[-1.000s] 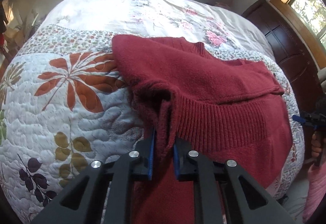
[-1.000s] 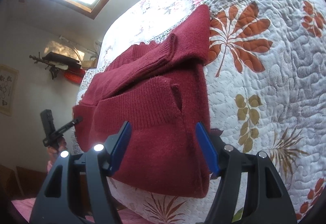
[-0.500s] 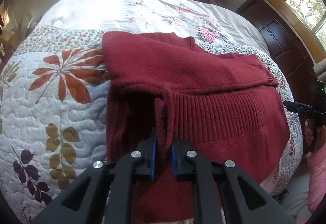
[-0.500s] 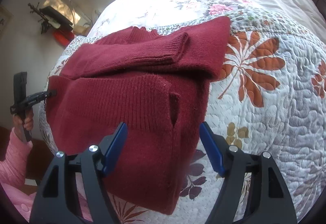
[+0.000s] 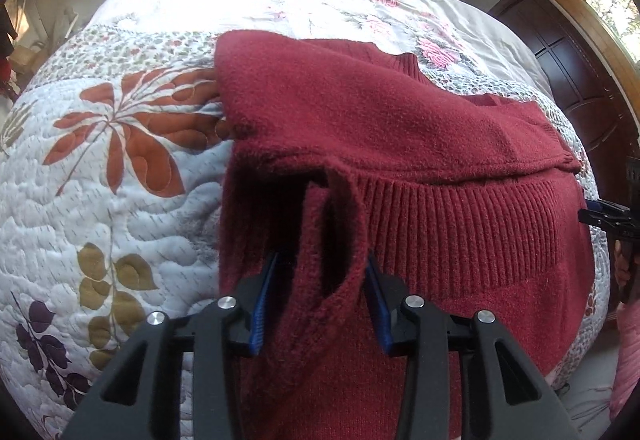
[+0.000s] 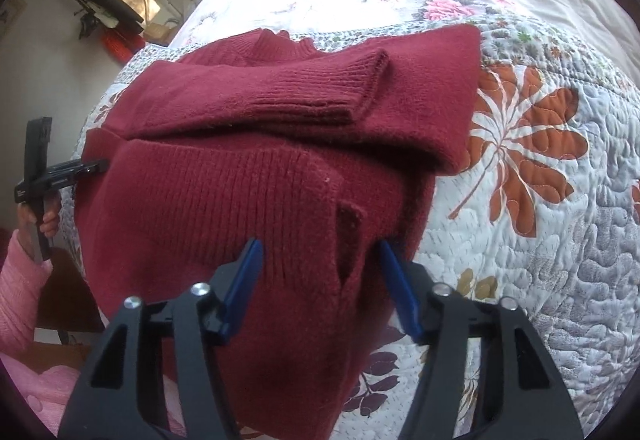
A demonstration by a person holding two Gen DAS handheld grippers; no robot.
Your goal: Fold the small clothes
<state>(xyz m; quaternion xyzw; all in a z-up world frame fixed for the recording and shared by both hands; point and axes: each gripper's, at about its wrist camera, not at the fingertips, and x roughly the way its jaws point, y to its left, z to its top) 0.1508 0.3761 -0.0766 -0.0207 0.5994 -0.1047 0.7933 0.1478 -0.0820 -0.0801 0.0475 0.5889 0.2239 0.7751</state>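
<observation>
At nine o'clock in the left wrist view the quilted bed (image 5: 120, 199) shows its orange leaf print; the red sweater (image 5: 400, 143) lies folded across it from the centre toward three o'clock. At six o'clock the left gripper (image 5: 318, 300) has its blue fingers (image 5: 260, 304) spread apart, a loose loop of hem between them, ungripped. In the right wrist view the right gripper (image 6: 320, 288) sits at six o'clock, its fingers (image 6: 240, 284) also parted, straddling the sweater's near edge, with a folded sleeve (image 6: 320, 95) toward twelve.
</observation>
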